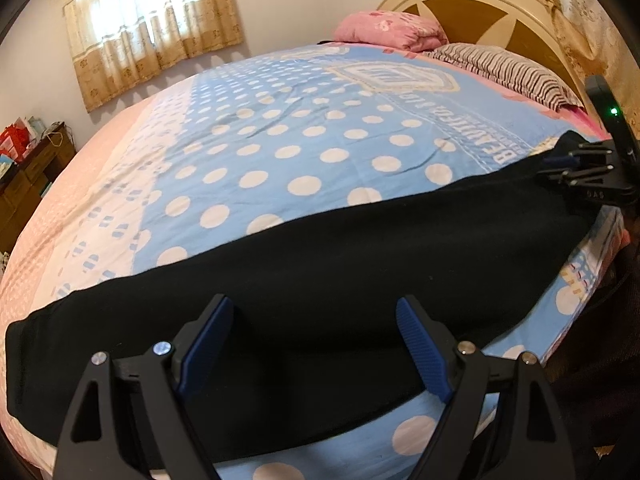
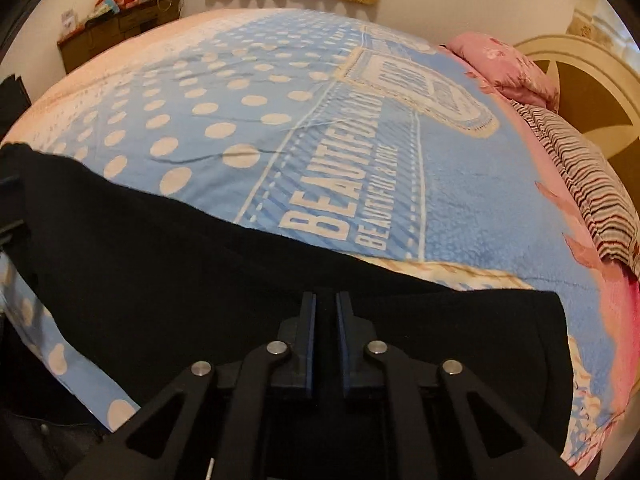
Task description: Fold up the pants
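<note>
1. Black pants (image 1: pixel 320 248) lie stretched in a long band along the near edge of the bed, on a blue bedspread (image 1: pixel 280 140) with white dots.
2. One end of the pants reaches the lower left of the left wrist view; the other end runs up to the right, where the right gripper (image 1: pixel 560 162) meets it.
3. Left gripper (image 1: pixel 316 344): jaws stand wide apart, blue pads (image 1: pixel 208 348) facing each other, hovering over the black cloth. Nothing is pinched between them; contact with the cloth cannot be judged.
4. Right gripper, own camera (image 2: pixel 326 336): jaws drawn nearly together, only a narrow slot left between the blue pads. Its tips sit at the cloth's end. The slot looks dark, but black on black makes it impossible to tell whether a fold is caught.
5. In the left view the right gripper's tips sit at the very corner of the pants; the grip itself is too small to resolve.
6. Printed lettering on the bedspread lies just beyond the pants' far edge.
7. Pink pillow (image 1: pixel 390 30) and striped pillow (image 1: pixel 508 68) rest by the headboard (image 1: pixel 472 4), well apart from the pants.
8. Curtain (image 1: pixel 152 20) hangs on the far wall; a wooden dresser (image 2: pixel 120 28) stands beyond the bed's far side.
</note>
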Available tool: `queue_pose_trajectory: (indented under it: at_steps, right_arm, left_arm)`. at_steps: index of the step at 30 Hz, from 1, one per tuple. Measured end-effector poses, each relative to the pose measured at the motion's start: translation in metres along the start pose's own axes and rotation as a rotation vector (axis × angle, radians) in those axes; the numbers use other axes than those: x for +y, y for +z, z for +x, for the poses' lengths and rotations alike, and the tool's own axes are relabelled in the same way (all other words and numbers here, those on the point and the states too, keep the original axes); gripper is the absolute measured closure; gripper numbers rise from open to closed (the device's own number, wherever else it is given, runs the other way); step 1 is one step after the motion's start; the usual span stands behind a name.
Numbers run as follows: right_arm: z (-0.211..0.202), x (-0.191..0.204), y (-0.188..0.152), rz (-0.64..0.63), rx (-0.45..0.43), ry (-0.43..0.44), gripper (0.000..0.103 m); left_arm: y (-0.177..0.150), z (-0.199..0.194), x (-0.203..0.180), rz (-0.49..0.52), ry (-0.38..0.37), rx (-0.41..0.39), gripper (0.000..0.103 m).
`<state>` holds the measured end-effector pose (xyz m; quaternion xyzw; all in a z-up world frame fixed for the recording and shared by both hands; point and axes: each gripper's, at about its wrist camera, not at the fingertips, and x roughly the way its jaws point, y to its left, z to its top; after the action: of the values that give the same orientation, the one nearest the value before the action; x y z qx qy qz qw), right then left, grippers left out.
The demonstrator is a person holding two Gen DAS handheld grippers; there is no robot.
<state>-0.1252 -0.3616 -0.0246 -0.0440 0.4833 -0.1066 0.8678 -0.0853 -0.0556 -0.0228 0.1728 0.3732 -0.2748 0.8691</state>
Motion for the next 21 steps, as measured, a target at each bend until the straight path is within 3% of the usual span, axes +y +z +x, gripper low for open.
queue_pose_trajectory:
  at_steps: [7, 13, 16, 18, 20, 21]
  right_arm:
    - [-0.014, -0.008, 0.004, 0.201, -0.186, 0.010, 0.096]
    - [0.023, -0.006, 0.006, 0.201, -0.128, 0.042, 0.093]
    - [0.011, -0.024, 0.003, 0.291, -0.156, 0.156, 0.089]
    - [-0.017, -0.048, -0.006, 0.419, -0.241, 0.245, 0.086]
    - [-0.045, -0.064, -0.020, 0.491, -0.323, 0.219, 0.073]
    - [-0.061, -0.072, -0.031, 0.532, -0.365, 0.189, 0.053]
  left_arm:
    - [-0.001, 0.002, -0.005, 0.010, -0.015, 0.005, 0.016]
    - [0.001, -0.001, -0.004, 0.010, -0.006, -0.001, 0.016]
    - [0.001, 0.000, -0.005, 0.010, -0.007, 0.002, 0.016]
    - [0.000, 0.000, -0.006, 0.015, -0.009, 0.004, 0.016]
    - [0.001, 0.001, -0.006, 0.021, -0.011, 0.003, 0.016]
    - [0.000, 0.000, -0.006, 0.021, -0.014, 0.001, 0.016]
